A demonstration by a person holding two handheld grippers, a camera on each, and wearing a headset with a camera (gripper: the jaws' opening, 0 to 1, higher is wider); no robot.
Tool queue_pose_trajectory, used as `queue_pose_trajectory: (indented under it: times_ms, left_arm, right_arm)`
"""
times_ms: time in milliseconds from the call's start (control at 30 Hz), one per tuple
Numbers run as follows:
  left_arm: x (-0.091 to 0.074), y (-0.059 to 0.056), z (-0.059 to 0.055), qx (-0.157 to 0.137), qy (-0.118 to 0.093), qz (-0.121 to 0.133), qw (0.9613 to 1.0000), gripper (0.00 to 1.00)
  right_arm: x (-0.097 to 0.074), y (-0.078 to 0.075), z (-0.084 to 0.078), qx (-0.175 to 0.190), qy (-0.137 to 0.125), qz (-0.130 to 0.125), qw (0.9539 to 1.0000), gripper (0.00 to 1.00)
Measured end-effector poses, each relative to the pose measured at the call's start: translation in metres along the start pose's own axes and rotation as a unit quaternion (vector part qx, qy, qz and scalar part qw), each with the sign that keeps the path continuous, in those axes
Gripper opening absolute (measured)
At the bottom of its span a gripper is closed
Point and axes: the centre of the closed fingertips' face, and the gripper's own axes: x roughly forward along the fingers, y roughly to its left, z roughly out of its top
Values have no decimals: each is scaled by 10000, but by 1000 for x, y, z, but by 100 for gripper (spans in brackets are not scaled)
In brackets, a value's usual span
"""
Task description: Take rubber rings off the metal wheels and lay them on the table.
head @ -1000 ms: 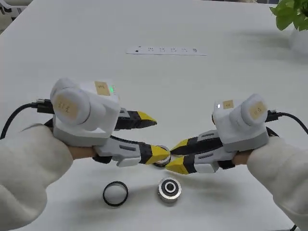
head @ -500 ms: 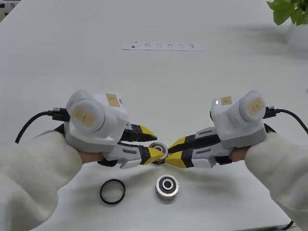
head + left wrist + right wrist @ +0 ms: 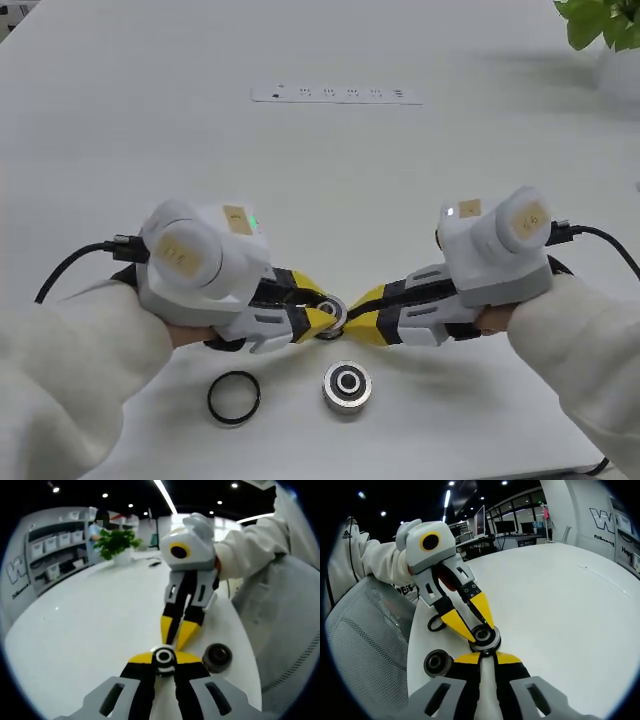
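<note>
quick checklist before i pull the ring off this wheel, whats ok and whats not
1. Hold of left gripper on the held wheel: ok, jaws shut on it.
2. Pinch of right gripper on its rubber ring: cannot tell; jaws shut at the wheel's rim.
3. Removed ring and second wheel out of the way: ok, lying apart from both grippers.
4. Bare table for laying the ring: ok.

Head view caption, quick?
Left gripper and right gripper clamp one small metal wheel; a black rubber ring and second metal wheel lie on the white table.
</note>
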Motion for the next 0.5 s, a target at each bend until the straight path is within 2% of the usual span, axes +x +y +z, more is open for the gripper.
queue_pose_trajectory:
  times_ms: [300, 500]
  left_arm:
    - [0, -1, -1, -4, -23, 29, 10000, 15]
    - [0, 0, -1, 89, -75, 52, 9999, 14]
  right_arm:
    - [0, -2, 0, -47, 38, -56, 10000, 0]
    - [1, -5, 1, 263, 73, -102, 9996, 0]
